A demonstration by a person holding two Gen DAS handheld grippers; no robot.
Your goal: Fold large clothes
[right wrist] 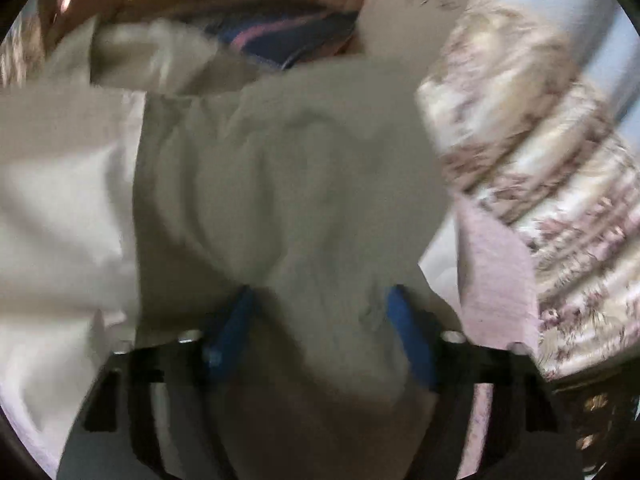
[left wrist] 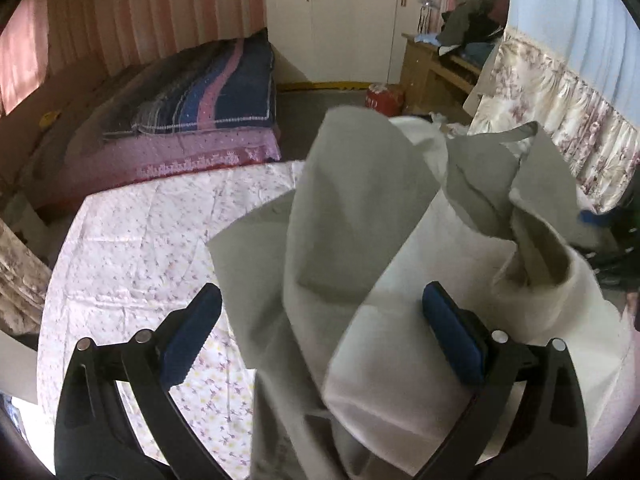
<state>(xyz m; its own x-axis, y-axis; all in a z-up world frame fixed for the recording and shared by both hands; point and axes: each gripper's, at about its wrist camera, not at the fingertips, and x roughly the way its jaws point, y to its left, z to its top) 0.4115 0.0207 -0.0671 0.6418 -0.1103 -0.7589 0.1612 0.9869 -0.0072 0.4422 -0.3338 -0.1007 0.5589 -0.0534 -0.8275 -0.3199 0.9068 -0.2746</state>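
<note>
A large pale grey garment (left wrist: 360, 208) lies crumpled on the floral tablecloth (left wrist: 140, 248), with one fold standing up in a peak. My left gripper (left wrist: 322, 320) is open wide and astride that fold. Its blue pads (left wrist: 192, 336) stand clear of the cloth on both sides. The right wrist view is blurred. There the same garment (right wrist: 280, 180) fills the picture, and a bunch of it runs down between the blue pads (right wrist: 236, 320). My right gripper (right wrist: 320, 324) looks shut on this bunch, the cloth reaching both pads.
A bed with a blue and pink quilt (left wrist: 200, 92) stands beyond the table on the left. A floral curtain (left wrist: 560, 112) hangs close on the right, also in the right wrist view (right wrist: 540, 160). A white wardrobe (left wrist: 348, 20), a wooden shelf (left wrist: 432, 68) and a red container (left wrist: 384, 98) are at the back.
</note>
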